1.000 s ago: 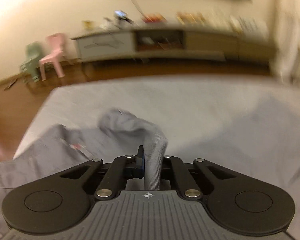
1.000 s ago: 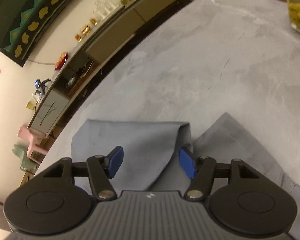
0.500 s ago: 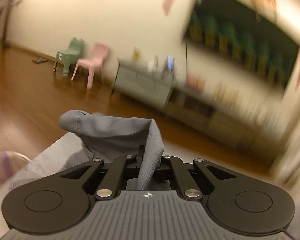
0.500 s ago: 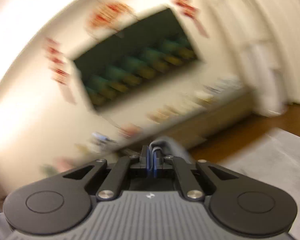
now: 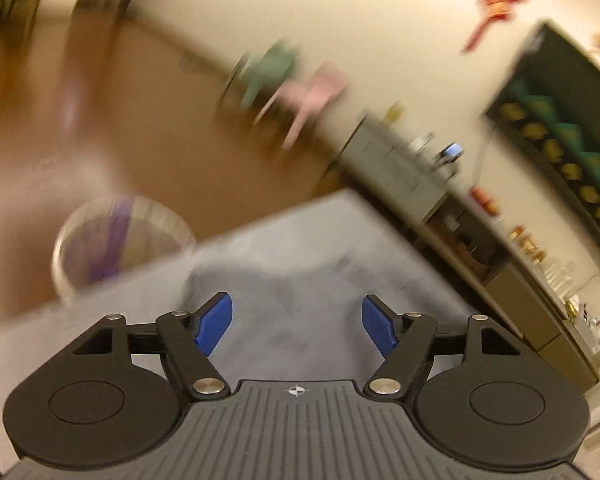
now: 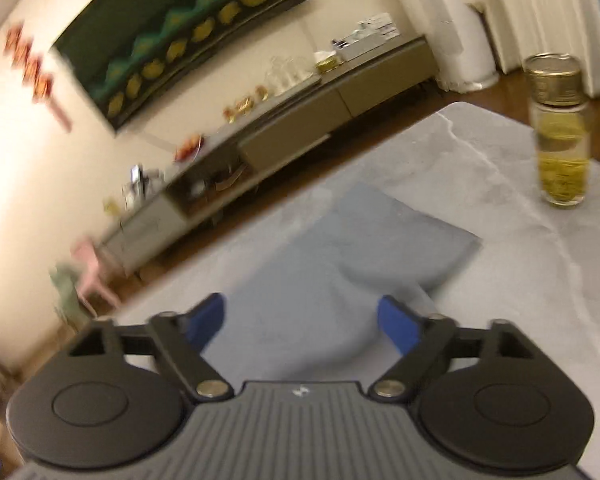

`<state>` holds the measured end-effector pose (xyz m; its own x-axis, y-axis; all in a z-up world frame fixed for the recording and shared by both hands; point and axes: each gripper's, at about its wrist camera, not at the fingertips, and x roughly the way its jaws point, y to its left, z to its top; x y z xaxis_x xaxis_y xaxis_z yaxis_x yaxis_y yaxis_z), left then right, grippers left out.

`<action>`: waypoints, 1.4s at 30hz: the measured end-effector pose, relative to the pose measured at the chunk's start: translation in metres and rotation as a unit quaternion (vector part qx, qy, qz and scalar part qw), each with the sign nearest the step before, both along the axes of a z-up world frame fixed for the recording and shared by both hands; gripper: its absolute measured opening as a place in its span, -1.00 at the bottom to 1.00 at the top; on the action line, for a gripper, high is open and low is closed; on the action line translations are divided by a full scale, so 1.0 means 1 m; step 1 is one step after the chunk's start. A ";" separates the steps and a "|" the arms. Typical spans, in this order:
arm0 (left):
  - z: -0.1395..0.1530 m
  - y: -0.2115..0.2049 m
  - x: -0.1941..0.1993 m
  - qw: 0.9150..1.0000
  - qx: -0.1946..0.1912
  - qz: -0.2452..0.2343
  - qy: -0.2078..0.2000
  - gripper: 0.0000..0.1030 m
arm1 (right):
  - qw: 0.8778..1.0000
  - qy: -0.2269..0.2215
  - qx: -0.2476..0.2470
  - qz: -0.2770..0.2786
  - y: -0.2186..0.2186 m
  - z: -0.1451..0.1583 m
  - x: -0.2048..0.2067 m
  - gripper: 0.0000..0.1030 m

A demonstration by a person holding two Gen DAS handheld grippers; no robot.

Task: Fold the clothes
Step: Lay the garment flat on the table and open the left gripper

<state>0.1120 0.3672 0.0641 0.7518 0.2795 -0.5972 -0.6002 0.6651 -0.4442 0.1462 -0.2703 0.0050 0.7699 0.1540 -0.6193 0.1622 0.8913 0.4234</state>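
1. Since a second ago, the grey cloth point(image 5: 284, 300) is being let go by the left gripper point(image 5: 296, 322), which was clamped on a bunched fold then; the cloth is now lying on the table point(image 5: 100, 320).
2. Half a second ago the right gripper point(image 6: 302, 326) was pinched tight on a bit of cloth; now the cloth point(image 6: 340, 264) is seen spread flat below it.
3. Left jaws are being opened; the blue pads point(image 5: 214, 322) are standing well apart, and nothing is being pressed between them.
4. Right jaws are being opened too, nearly to their widest; the blue pads point(image 6: 398, 328) are being held clear of the cloth, with nothing gripped.
5. On the table point(image 6: 500, 300), the cloth is lying partly folded, with one flat panel reaching away from the right gripper and a softer fold near the pads.
6. A jar point(image 6: 562, 132) is standing upright on the table, well apart from the cloth, on its right in the right wrist view.
7. A round basket point(image 5: 112, 244) is seen blurred on the floor just beside the table's left edge in the left wrist view.
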 end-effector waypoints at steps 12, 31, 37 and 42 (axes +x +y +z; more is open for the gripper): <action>-0.071 0.015 0.021 0.995 -0.061 -0.005 0.080 -0.18 | 0.991 0.103 -0.064 -0.050 -0.017 -0.070 -0.057 0.32; -0.034 -0.052 0.000 0.986 -0.098 -0.133 -0.002 0.71 | 0.991 0.028 -0.006 -0.129 -0.047 -0.048 -0.090 -0.71; -0.063 -0.085 0.067 0.980 -0.075 -0.169 0.072 -0.42 | 0.990 0.043 0.019 -0.131 -0.045 -0.064 -0.088 -0.59; -0.008 -0.085 0.046 0.977 -0.016 -0.180 -0.116 -1.00 | 0.988 0.022 -0.014 -0.151 -0.051 -0.056 -0.088 -0.94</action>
<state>0.1579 0.2823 0.0556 0.9139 -0.0445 -0.4035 -0.2106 0.7979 -0.5648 0.0585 -0.3213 -0.0509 0.7508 -0.0970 -0.6534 0.4407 0.8104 0.3860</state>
